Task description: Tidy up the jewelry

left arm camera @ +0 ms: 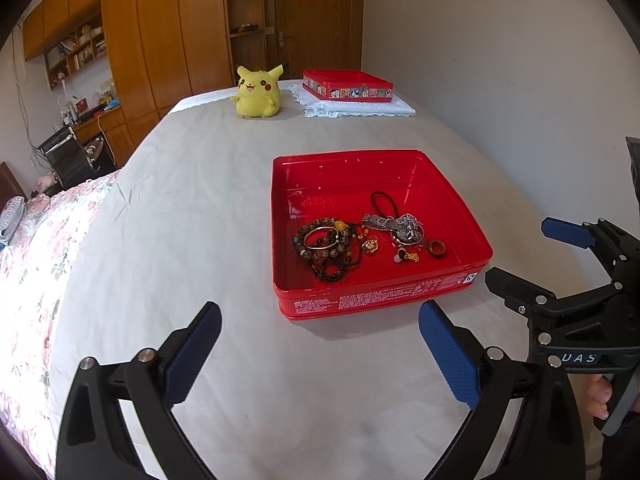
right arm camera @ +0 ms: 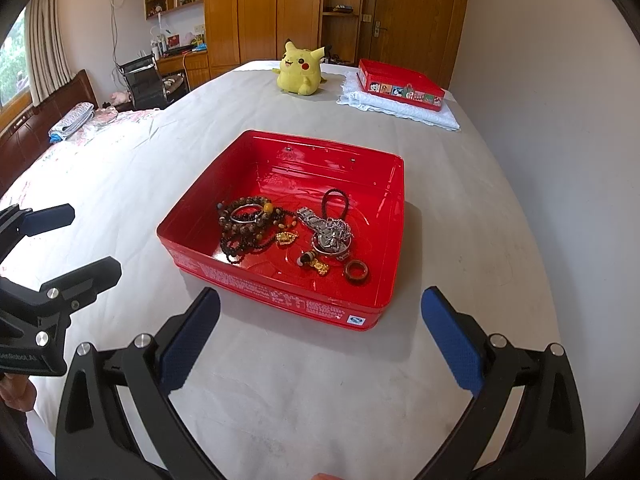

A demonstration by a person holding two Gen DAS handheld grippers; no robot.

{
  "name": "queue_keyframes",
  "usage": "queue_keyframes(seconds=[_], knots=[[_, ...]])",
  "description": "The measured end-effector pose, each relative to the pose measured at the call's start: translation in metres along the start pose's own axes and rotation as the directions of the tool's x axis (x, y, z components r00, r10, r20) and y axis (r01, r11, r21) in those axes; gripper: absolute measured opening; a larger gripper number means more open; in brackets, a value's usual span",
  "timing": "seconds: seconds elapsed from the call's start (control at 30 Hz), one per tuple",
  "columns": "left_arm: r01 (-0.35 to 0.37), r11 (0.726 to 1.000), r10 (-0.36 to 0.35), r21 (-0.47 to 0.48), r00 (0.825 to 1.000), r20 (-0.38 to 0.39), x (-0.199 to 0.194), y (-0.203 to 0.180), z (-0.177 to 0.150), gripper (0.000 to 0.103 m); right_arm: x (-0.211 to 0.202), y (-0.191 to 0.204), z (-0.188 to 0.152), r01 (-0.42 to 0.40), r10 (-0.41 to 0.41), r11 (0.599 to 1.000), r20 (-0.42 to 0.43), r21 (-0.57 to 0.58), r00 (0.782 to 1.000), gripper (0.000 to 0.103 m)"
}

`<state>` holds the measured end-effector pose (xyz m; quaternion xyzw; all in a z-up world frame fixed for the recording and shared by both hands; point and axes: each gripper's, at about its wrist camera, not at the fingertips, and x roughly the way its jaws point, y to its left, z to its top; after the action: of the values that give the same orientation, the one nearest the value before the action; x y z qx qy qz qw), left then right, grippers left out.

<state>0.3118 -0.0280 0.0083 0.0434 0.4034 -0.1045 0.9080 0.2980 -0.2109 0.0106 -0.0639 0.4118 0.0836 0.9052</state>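
An open red tin box point(left arm camera: 296, 178) point(right arm camera: 390, 184) sits on the grey bed sheet. It holds a heap of brown bead bracelets point(left arm camera: 326, 246) point(right arm camera: 248, 226), a silver watch with a chain point(left arm camera: 400, 226) point(right arm camera: 330, 232), gold charms point(left arm camera: 410, 257) point(right arm camera: 318, 265) and a brown ring point(left arm camera: 437, 249) point(right arm camera: 356, 272). My left gripper point(left arm camera: 320, 344) is open and empty in front of the box. My right gripper point(right arm camera: 320, 336) is open and empty, also in front of the box; it shows in the left wrist view point(left arm camera: 520, 248) to the right of the box.
A yellow Pikachu plush point(left arm camera: 258, 92) point(right arm camera: 300, 70) sits at the far end of the bed. A second red tin with cartoon pictures point(left arm camera: 348, 86) point(right arm camera: 400, 84) rests on a folded white cloth point(left arm camera: 360, 109) point(right arm camera: 400, 110). A floral quilt point(left arm camera: 32, 248) lies left.
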Motion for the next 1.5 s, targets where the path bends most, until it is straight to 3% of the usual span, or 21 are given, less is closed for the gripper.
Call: queue_keyframes(seconds=[1.5], knots=[[0.013, 1.0, -0.013, 0.001, 1.0, -0.013, -0.0018, 0.0001, -0.0012, 0.099, -0.0023, -0.0014, -0.0004, 0.002, -0.002, 1.0, 0.003, -0.002, 1.0, 0.1]])
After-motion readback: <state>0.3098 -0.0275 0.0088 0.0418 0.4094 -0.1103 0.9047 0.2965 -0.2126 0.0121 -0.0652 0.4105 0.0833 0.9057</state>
